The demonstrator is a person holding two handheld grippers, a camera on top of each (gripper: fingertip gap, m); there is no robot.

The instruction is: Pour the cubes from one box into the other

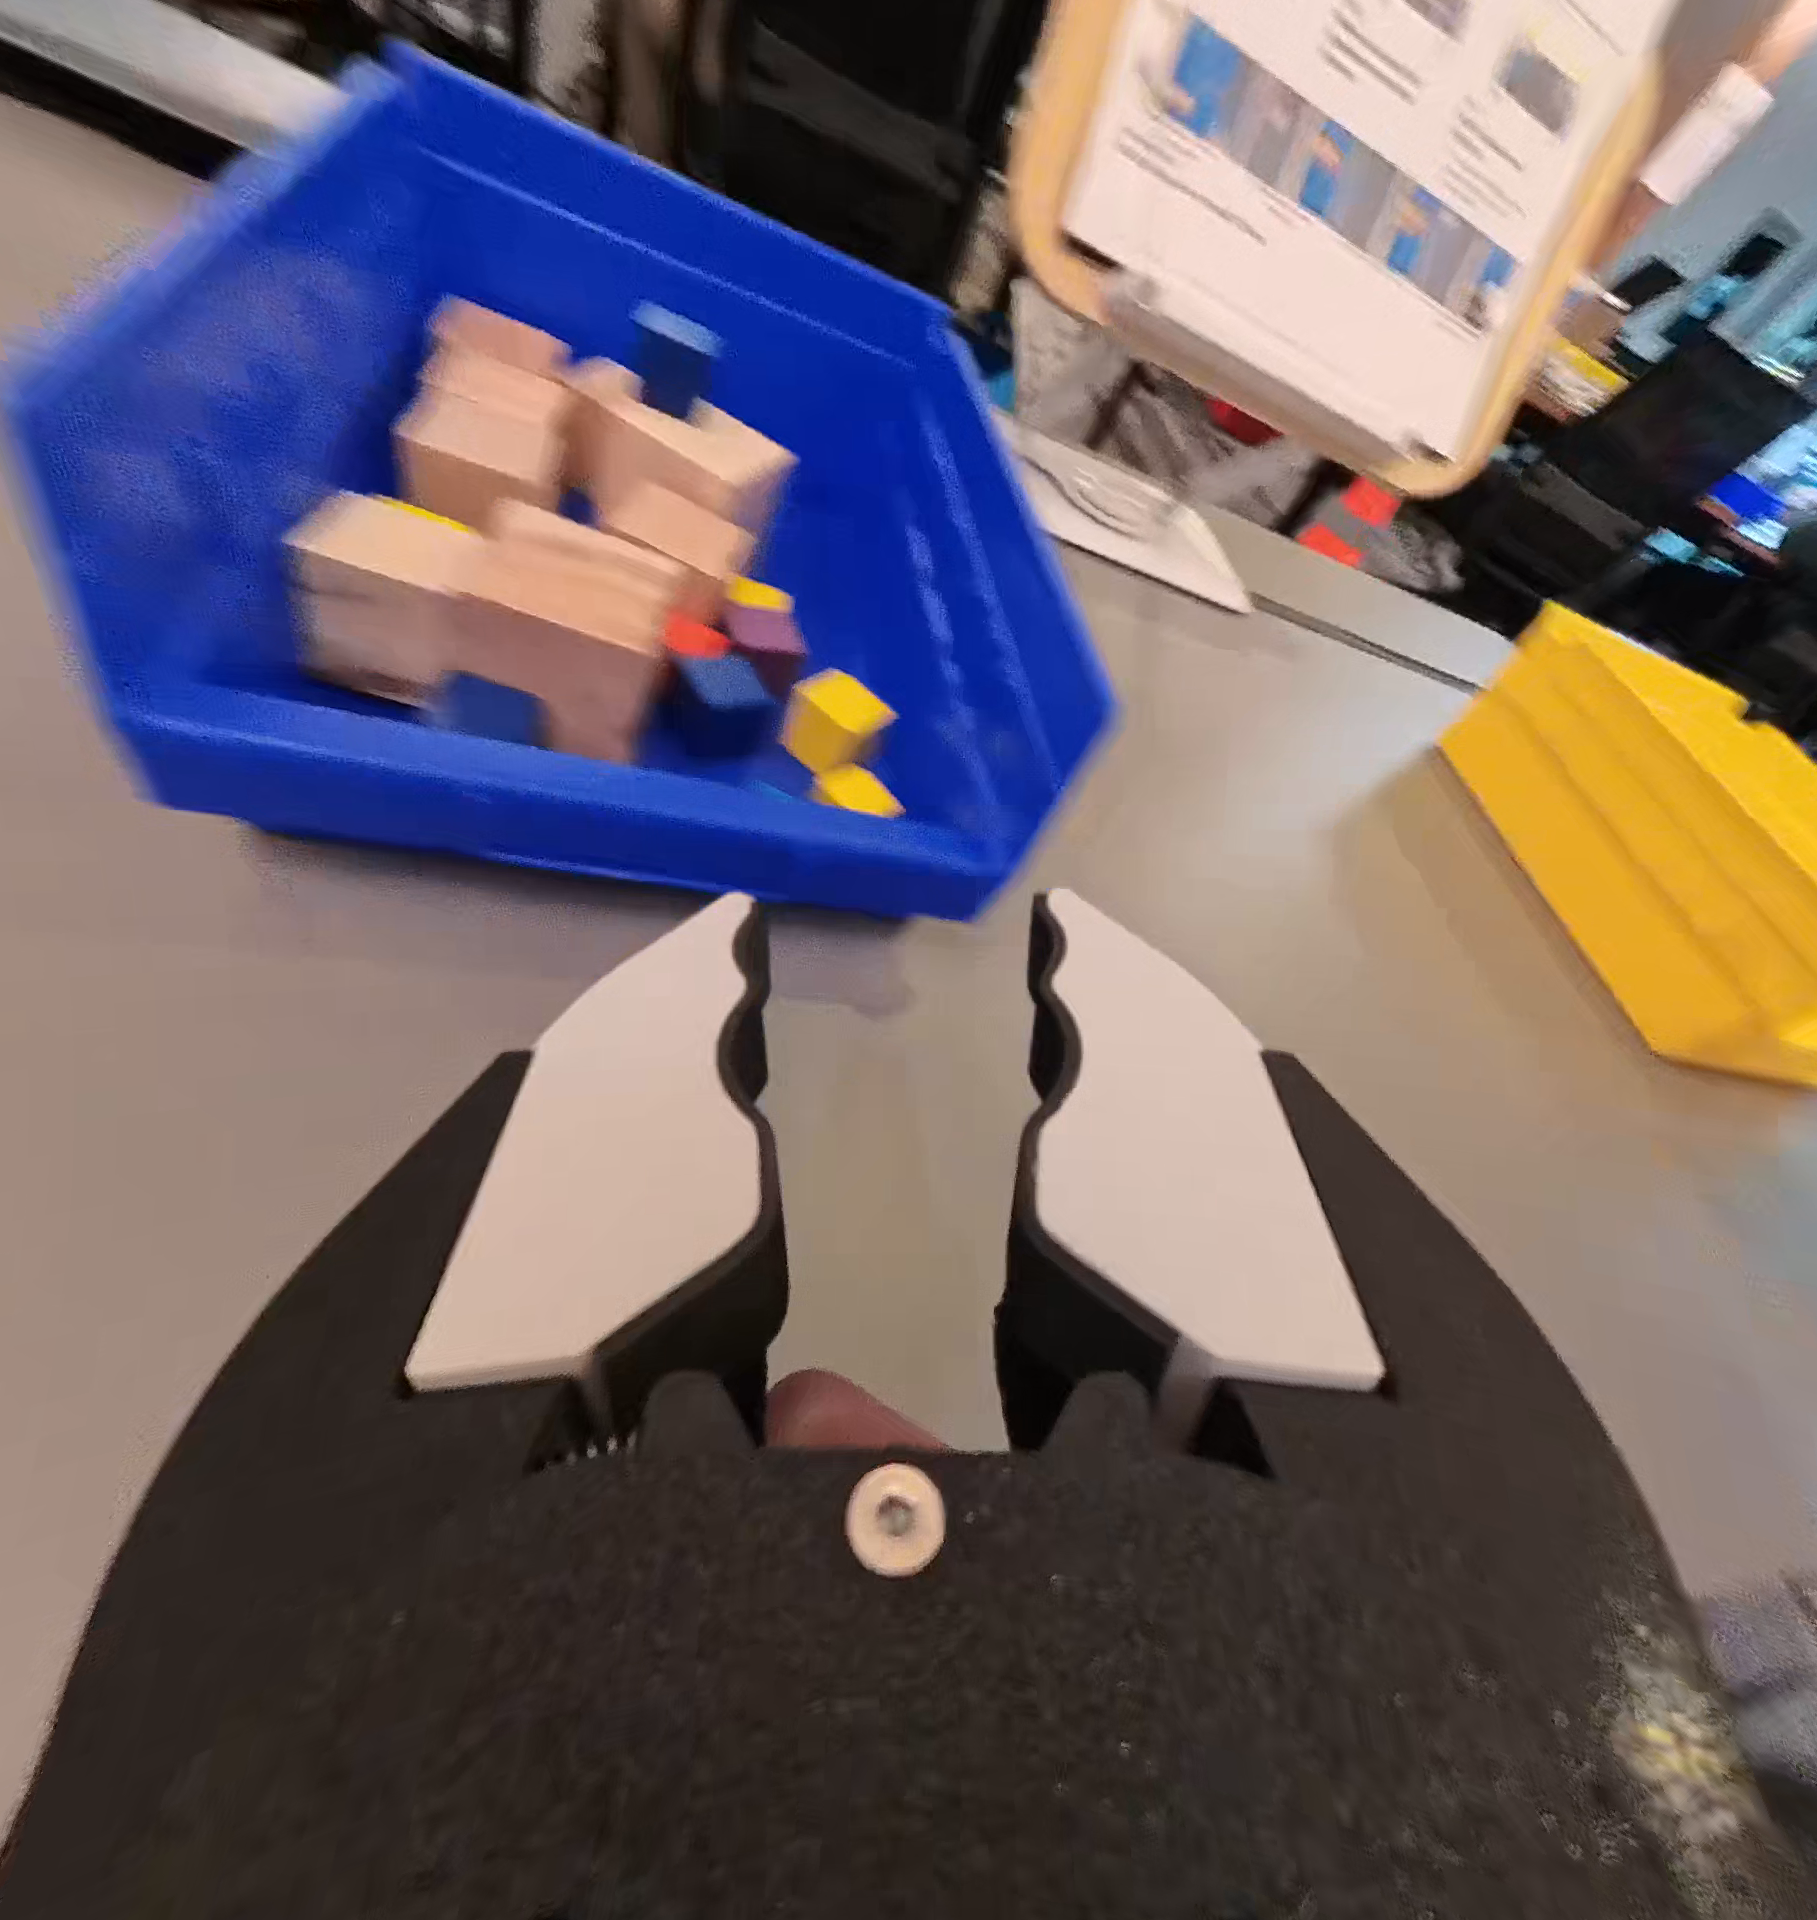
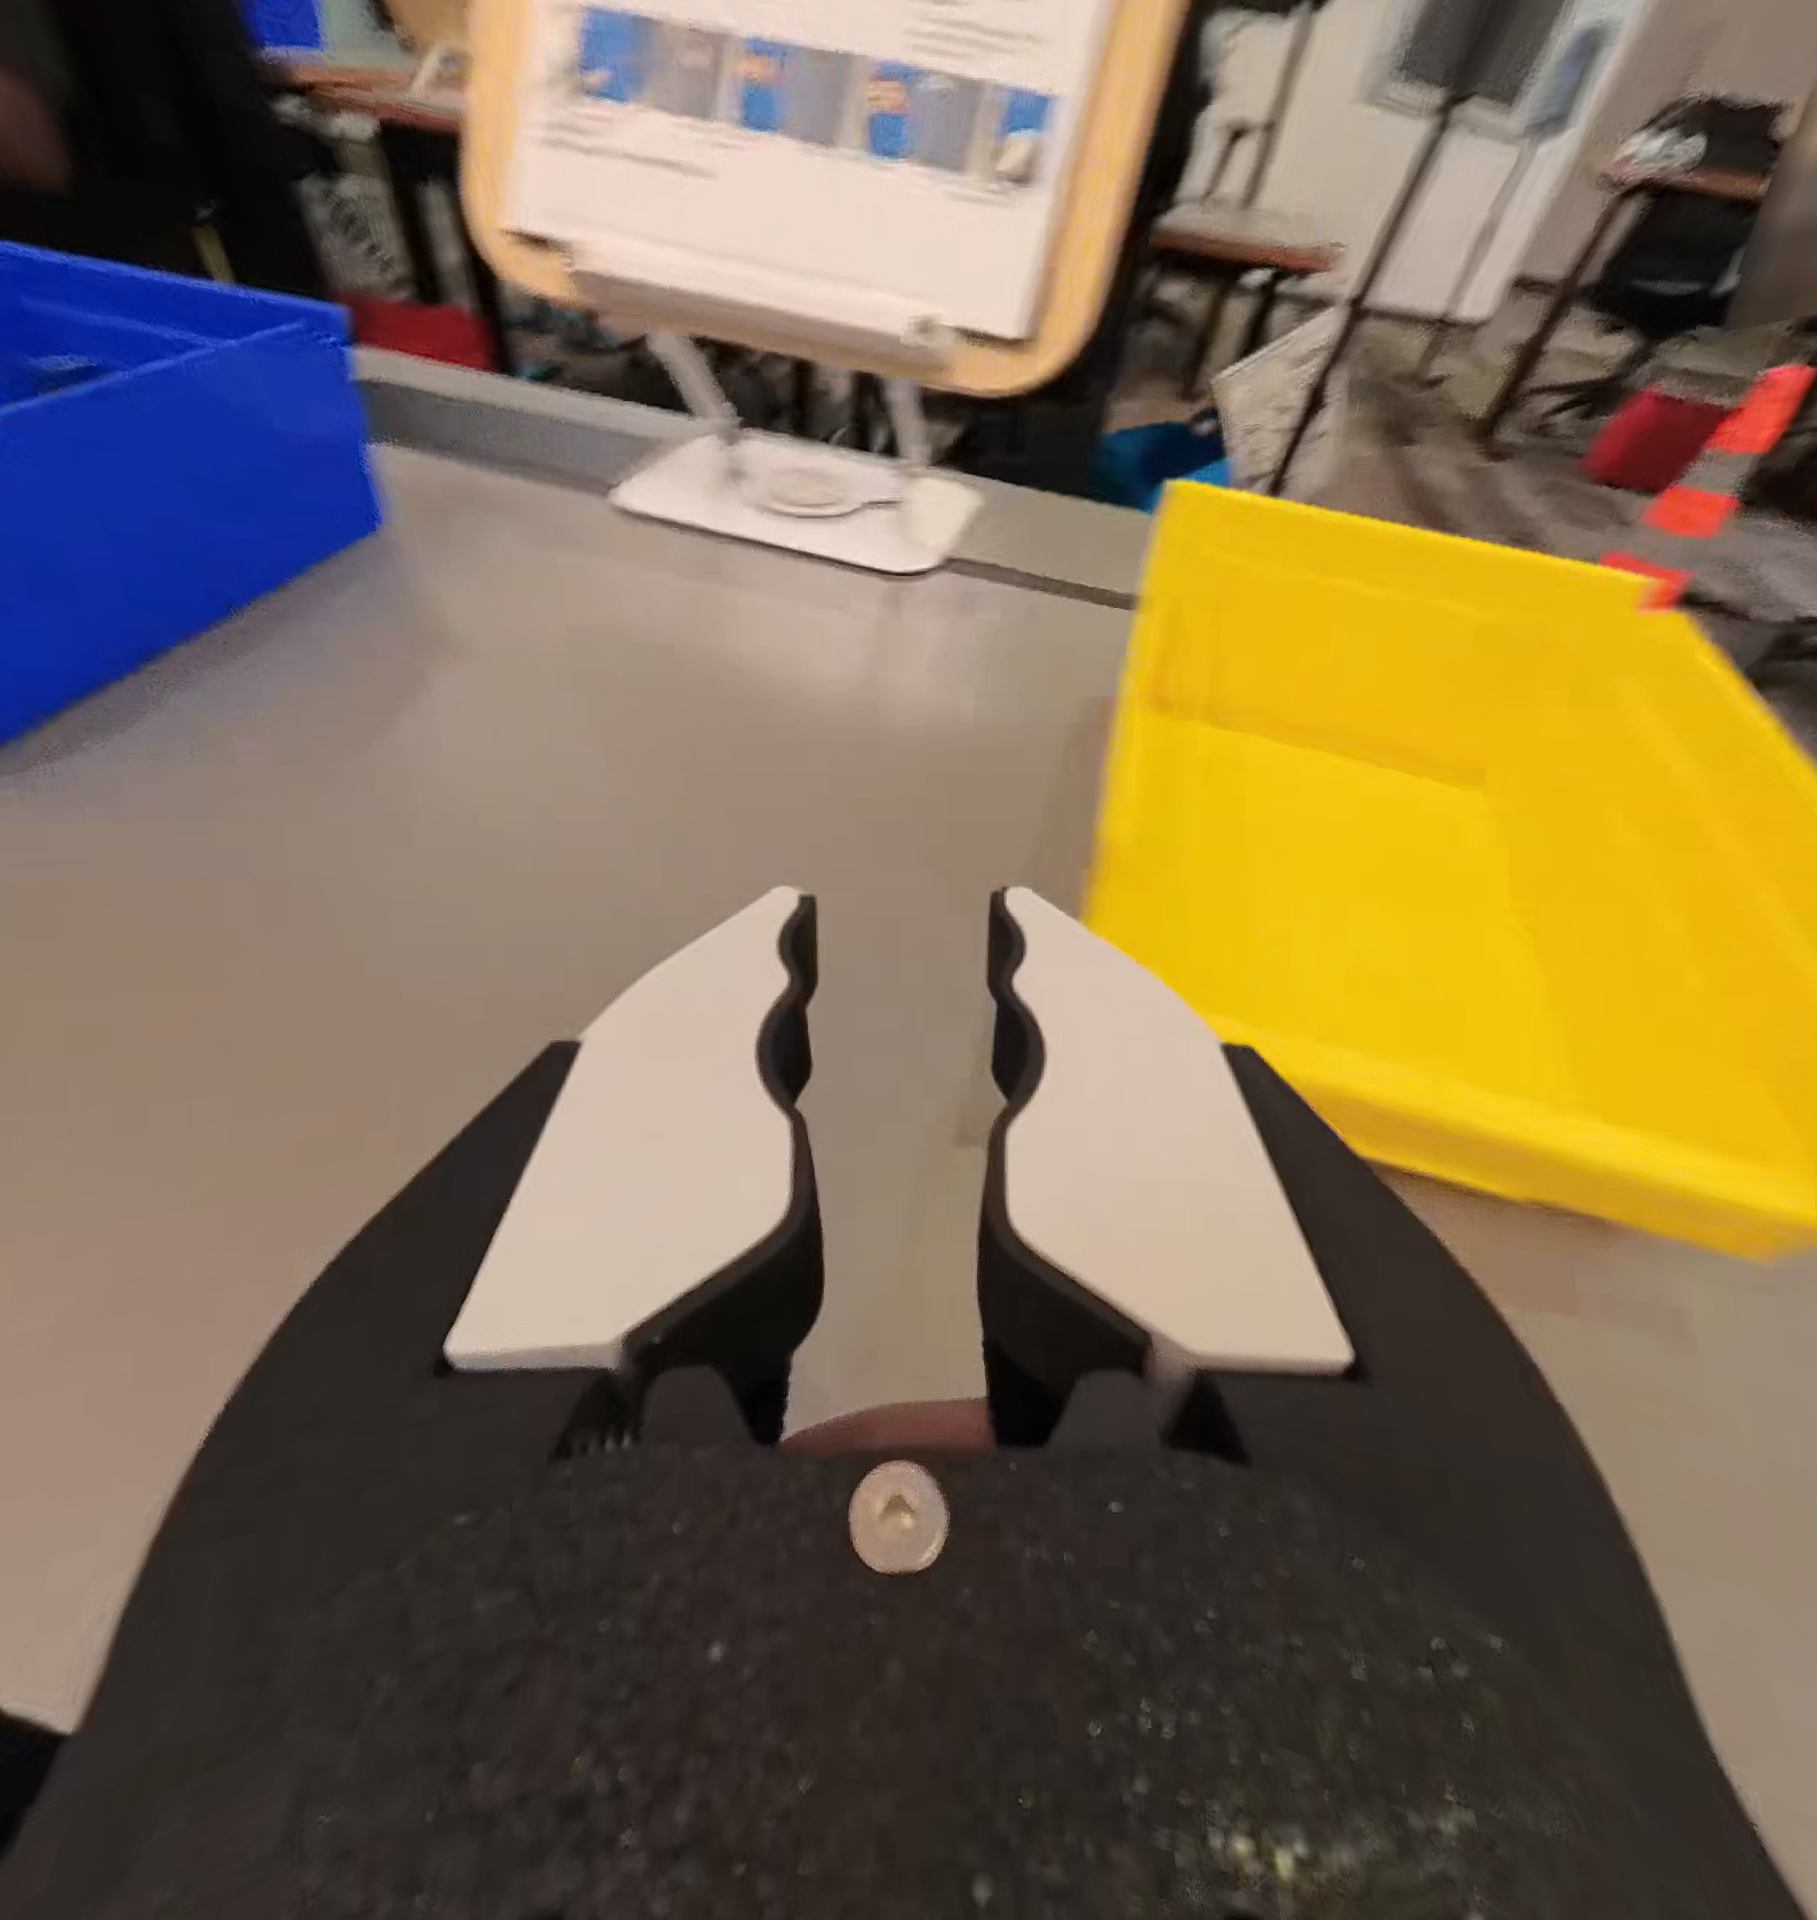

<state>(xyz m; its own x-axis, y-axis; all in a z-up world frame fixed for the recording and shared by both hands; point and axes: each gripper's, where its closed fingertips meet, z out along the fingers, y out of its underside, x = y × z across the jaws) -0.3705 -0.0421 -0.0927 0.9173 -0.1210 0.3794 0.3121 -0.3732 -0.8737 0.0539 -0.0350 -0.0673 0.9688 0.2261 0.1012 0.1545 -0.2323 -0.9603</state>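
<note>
I count two plastic bins on grey table (image 2: 592,748): one blue open-front bin (image 1: 945,582), one yellow open-front bin (image 2: 1423,873). Two handheld grippers, one per wrist view. Small painted cubes (image 1: 836,717) I see: three yellow, three dark blue, one red, one purple. Pale wooden blocks (image 1: 488,613) too blurred; can't count.

No writing we can read

We see printed pages with photo strips on a wood-framed board (image 2: 821,177) standing on the surface (image 2: 571,727), but their lines are blurred; the bins show no markings we can make out.
</note>
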